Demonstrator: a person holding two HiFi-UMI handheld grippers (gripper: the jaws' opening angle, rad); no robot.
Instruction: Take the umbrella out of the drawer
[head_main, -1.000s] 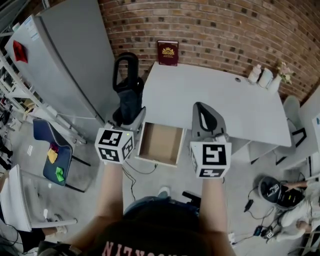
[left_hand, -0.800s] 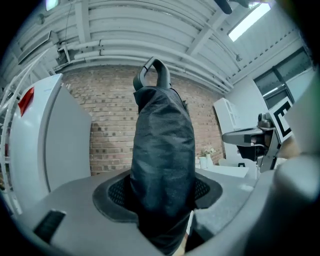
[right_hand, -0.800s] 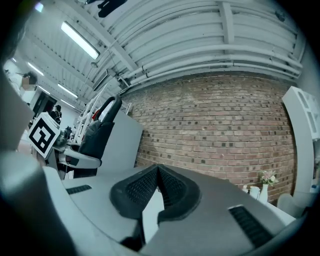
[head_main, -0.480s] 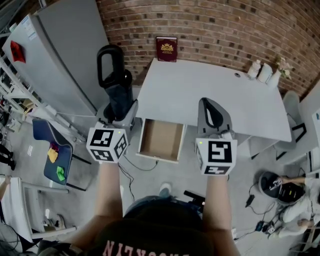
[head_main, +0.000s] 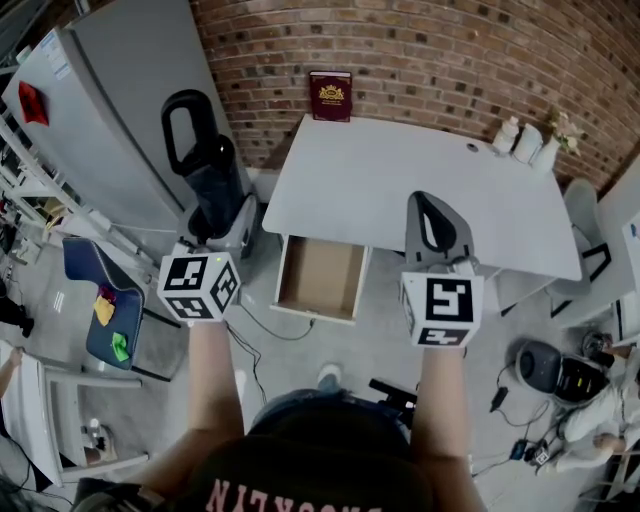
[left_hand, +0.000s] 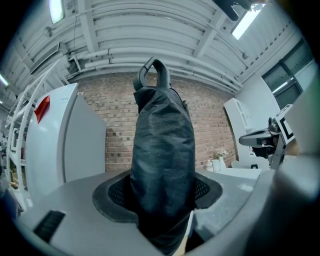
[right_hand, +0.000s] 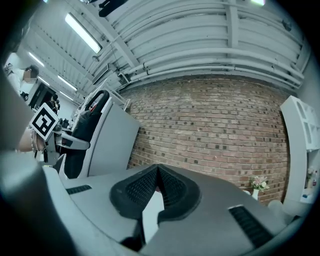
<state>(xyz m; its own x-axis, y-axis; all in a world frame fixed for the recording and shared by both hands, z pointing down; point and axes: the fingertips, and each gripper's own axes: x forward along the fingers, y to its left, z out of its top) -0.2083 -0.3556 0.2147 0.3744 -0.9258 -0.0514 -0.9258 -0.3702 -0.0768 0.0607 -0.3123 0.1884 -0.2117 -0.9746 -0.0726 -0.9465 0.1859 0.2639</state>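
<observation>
A dark folded umbrella (head_main: 208, 175) with a loop handle (head_main: 180, 122) stands upright in my left gripper (head_main: 222, 212), which is shut on its lower end. It hangs left of the white table (head_main: 420, 185), clear of the open drawer (head_main: 320, 282), whose brown inside shows nothing in it. In the left gripper view the umbrella (left_hand: 162, 160) fills the space between the pads of the left gripper (left_hand: 160, 195), with its handle (left_hand: 152, 72) on top. My right gripper (head_main: 437, 222) hovers over the table's front edge, right of the drawer. In its own view the right gripper (right_hand: 157, 172) has its tips together on nothing.
A grey fridge (head_main: 120, 110) stands close to the left of the umbrella. A red book (head_main: 331, 97) leans on the brick wall, and bottles with flowers (head_main: 528, 150) sit at the table's far right corner. A blue chair (head_main: 98, 310) is at lower left.
My left gripper has carried the umbrella leftward and farther from the drawer, toward the fridge. The right gripper has stayed nearly where it was.
</observation>
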